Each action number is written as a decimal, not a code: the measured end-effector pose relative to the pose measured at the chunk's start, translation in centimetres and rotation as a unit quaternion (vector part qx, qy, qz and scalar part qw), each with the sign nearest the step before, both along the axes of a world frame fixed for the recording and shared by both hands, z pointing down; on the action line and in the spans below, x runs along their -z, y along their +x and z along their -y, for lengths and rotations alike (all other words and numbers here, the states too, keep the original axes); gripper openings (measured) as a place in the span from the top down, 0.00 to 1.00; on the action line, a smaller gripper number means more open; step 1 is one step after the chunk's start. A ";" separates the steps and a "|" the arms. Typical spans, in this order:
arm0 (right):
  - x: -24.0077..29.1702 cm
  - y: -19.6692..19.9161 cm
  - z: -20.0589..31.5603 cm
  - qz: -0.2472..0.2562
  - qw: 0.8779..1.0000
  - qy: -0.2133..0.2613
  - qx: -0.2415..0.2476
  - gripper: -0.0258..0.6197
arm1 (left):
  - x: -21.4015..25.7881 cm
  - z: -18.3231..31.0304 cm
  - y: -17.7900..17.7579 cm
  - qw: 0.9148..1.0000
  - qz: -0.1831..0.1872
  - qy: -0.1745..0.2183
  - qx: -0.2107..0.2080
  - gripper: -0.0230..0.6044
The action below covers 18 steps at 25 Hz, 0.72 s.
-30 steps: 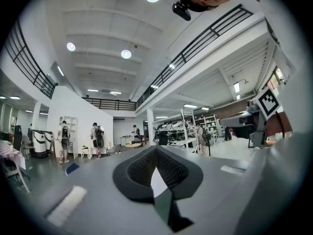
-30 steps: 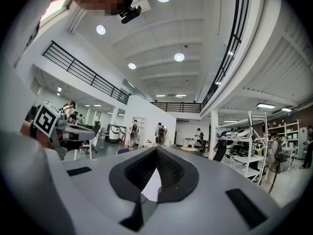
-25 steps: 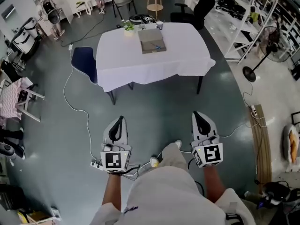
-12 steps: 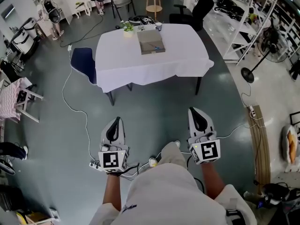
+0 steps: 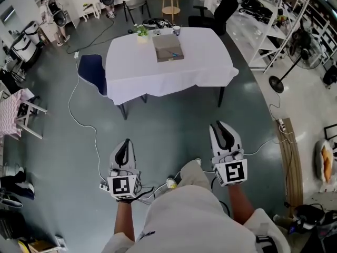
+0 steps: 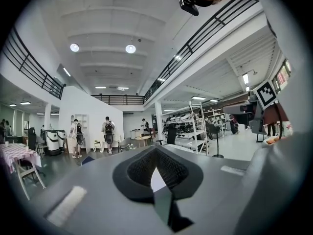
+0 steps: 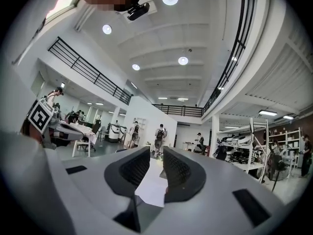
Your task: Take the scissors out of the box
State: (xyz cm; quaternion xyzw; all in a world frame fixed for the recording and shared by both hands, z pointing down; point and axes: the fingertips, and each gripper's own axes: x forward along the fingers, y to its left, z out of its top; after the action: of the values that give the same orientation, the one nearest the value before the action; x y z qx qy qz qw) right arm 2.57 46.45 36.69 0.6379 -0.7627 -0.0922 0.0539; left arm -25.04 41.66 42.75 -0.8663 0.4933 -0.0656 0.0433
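Far ahead, a flat grey box lies on a table under a white cloth. A small bluish mark in the box may be the scissors; it is too small to tell. Both grippers are held level over the floor, well short of the table. My left gripper has its black pads together and holds nothing. The jaws of my right gripper are opening, with a narrow gap and nothing between the pads; only the white cloth shows through it.
A potted plant and a cup stand at the table's far edge. A blue chair is at its left, with a cable across the floor. White shelves and a fan line the right; people stand at the back.
My left gripper has dropped and drawn back toward my body. The right gripper has stayed about where it was.
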 end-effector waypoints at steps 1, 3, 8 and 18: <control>-0.1 0.0 0.0 -0.001 1.000 -0.002 0.002 0.81 | -0.2 -0.1 -0.4 1.000 -0.001 -0.005 0.006 0.96; -0.3 0.1 -0.1 0.000 1.000 -0.008 0.001 0.76 | -0.3 -0.1 -1.1 1.000 -0.014 -0.016 0.022 0.96; -0.9 0.4 -0.1 -0.002 1.000 -0.011 -0.006 0.53 | 0.0 -0.2 -0.6 0.999 -0.041 -0.014 0.034 0.96; -3.1 3.4 2.3 0.004 0.999 -0.043 -0.031 0.12 | -3.0 2.2 2.5 0.998 -0.035 -0.051 0.010 0.96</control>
State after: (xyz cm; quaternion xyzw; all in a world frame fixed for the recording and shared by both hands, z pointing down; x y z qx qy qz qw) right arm 6.01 44.11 39.83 0.6590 -0.7457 -0.0550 0.0813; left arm -22.57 39.47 45.72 -0.8639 0.4996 -0.0610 -0.0188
